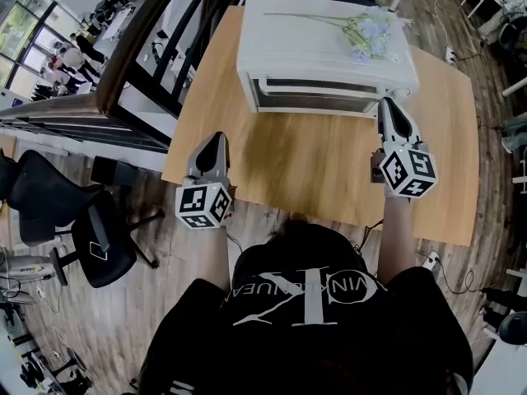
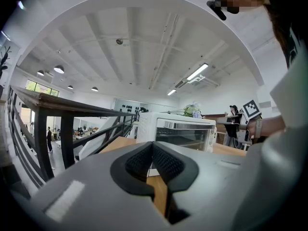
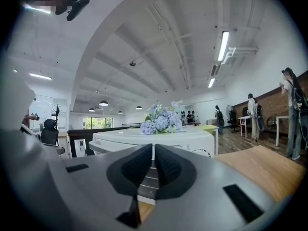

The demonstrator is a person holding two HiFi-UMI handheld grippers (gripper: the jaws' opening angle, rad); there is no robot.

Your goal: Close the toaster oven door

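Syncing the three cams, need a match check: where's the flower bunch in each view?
Head view: flower bunch at upper right, lying on top of the toaster oven.
Left gripper view: right of centre, small, on the oven's top.
Right gripper view: centre, on the oven's top, just above the jaws.
Shared landmark: the white toaster oven.

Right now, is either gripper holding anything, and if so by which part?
Nothing is held: the left gripper and the right gripper both have their jaws together with nothing between them. Neither grips the toaster oven.
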